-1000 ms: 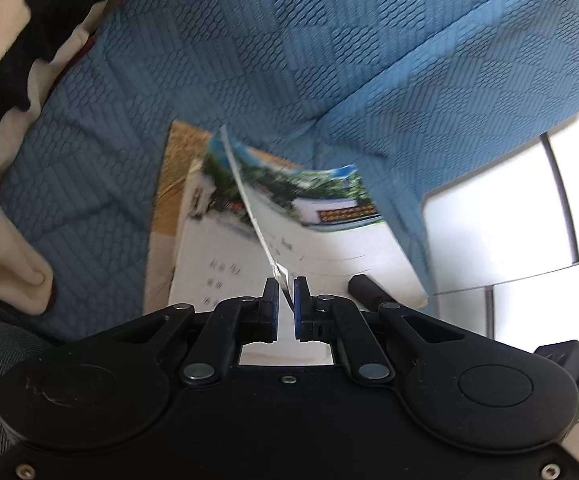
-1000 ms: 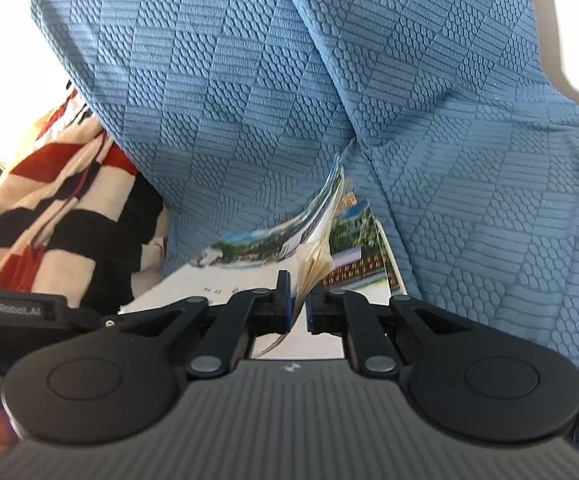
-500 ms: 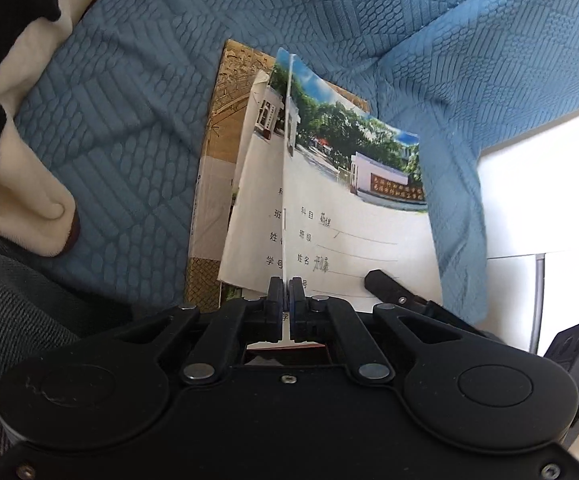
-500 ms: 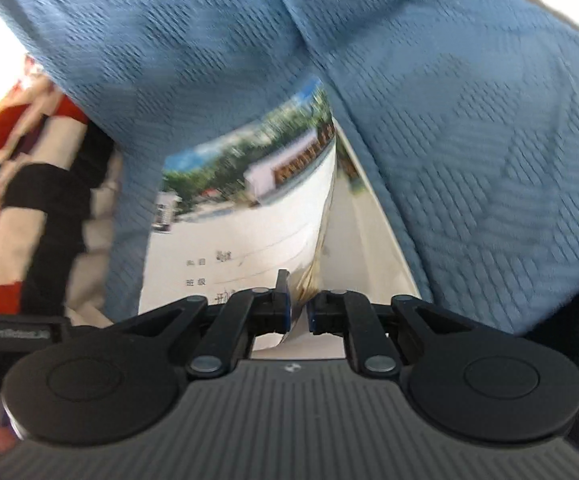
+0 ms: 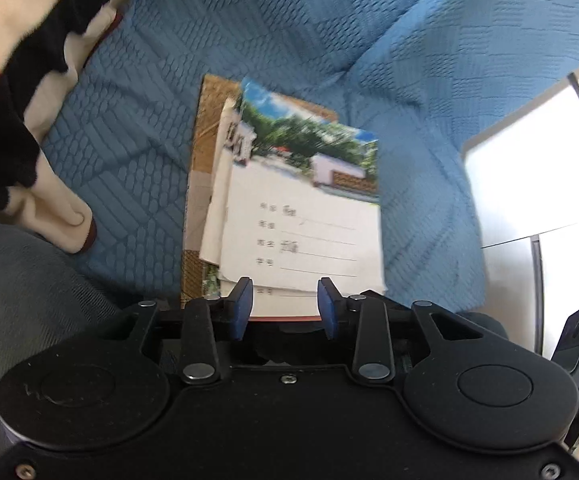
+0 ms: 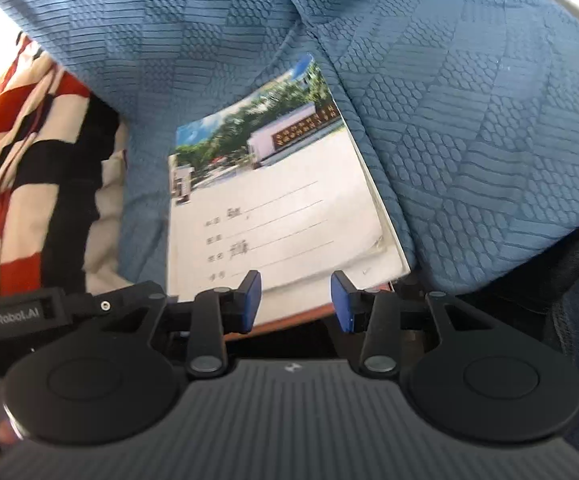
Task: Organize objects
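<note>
Your left tool (image 5: 285, 307) stood with its blue-padded fingers (image 5: 242, 307) spread apart, holding nothing, poised just at the near edge of a small stack of notebooks. The top notebook (image 5: 303, 216) lay flat with its cover up, a photograph of trees and a white wall across its upper part and ruled lines with handwriting below. Beneath it, offset to the left, showed a second white booklet (image 5: 215, 216) and a brown-patterned book (image 5: 199, 152) at the bottom of the pile.

The stack rested on the seat of a blue textured sofa (image 5: 137, 152), close to the corner where the seat met the cushions. A red, black and cream striped blanket (image 5: 17, 92) lay bunched on the sofa to the left of the books, apart from them. White floor tiles (image 5: 529, 184) showed beyond the sofa's edge on the right of that view.

Your right tool (image 6: 295, 300) was likewise wide open and empty, its blue fingers (image 6: 343, 305) straddling the near edge of the same top notebook (image 6: 273, 208) without clamping it. From that side the notebook sat tucked into the fold of the sofa (image 6: 469, 120), with the striped blanket (image 6: 29, 152) off to its left. Part of the other tool's black body, labelled GenRobot.AI (image 6: 13, 316), showed at the left edge of the right wrist view.
</note>
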`<control>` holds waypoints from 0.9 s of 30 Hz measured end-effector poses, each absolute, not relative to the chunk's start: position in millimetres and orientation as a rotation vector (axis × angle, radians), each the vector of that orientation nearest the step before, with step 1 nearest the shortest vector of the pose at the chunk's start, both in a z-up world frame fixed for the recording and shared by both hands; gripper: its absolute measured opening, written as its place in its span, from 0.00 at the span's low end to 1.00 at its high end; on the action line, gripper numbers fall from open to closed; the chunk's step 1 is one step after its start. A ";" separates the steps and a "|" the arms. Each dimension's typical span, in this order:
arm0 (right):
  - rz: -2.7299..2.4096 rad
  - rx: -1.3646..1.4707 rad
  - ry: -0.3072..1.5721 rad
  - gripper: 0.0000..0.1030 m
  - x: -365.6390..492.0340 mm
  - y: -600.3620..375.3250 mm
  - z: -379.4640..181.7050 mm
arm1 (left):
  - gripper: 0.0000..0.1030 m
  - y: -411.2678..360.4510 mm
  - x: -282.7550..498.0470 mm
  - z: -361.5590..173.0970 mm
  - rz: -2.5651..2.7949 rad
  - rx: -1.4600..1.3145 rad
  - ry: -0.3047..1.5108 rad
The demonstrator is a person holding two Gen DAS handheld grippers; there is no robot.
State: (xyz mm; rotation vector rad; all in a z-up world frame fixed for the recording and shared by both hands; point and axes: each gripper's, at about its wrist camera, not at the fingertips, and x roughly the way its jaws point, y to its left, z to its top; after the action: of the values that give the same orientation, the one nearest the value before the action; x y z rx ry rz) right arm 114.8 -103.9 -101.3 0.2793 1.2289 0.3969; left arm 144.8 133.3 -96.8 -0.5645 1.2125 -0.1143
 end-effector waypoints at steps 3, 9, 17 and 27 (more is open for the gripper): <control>0.417 0.254 1.169 0.41 111.1 -109.5 -74.4 | 0.36 129.7 135.5 -69.0 -0.123 -0.542 1.158; 0.472 0.219 0.987 0.41 105.4 -114.1 -3.0 | 0.42 126.4 118.1 -5.8 -0.131 -0.464 1.015; 0.562 0.167 0.820 0.41 83.3 -114.6 72.8 | 0.51 128.6 89.9 57.0 -0.127 -0.418 0.893; 0.599 0.084 0.771 0.41 39.6 -116.8 101.8 | 0.65 122.1 48.2 83.8 -0.103 -0.390 0.838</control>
State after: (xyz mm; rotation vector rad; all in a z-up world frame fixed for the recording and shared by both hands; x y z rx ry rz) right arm 39.6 -116.8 101.8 0.0842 0.7711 0.5987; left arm 48.2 122.1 83.8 -0.3899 0.8377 -0.1034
